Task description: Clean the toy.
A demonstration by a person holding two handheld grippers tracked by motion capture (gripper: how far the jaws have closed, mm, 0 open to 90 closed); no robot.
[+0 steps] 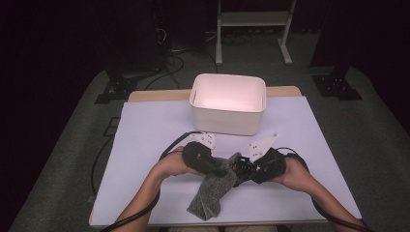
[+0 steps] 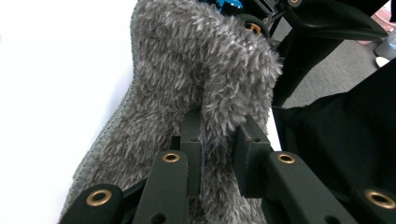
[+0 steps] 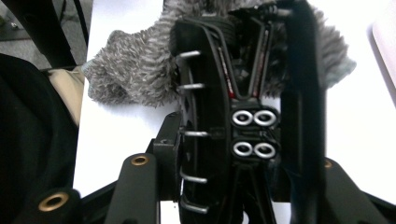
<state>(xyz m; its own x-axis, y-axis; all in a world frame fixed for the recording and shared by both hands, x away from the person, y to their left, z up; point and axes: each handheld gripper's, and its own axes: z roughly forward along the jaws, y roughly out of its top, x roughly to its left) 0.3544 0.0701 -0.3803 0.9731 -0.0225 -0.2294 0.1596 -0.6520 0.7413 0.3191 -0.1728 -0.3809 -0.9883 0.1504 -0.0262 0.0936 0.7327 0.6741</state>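
Observation:
A grey fuzzy cloth (image 1: 209,194) lies near the table's front edge, its upper end lifted between the two grippers. My left gripper (image 1: 220,166) pinches a raised fold of it; in the left gripper view the cloth (image 2: 187,70) stands up between the jaws of that gripper (image 2: 219,135). My right gripper (image 1: 247,169) meets the left one from the right. In the right gripper view a black clip-like object (image 3: 205,116) with metal pins and silver rings sits between the jaws of that gripper (image 3: 243,149), with the cloth (image 3: 130,79) behind it.
A white empty bin (image 1: 225,122) stands at the back centre of the pale table cover (image 1: 145,130). Cables trail from both grippers along the forearms. A white stand (image 1: 251,21) and dark equipment sit on the floor beyond the table.

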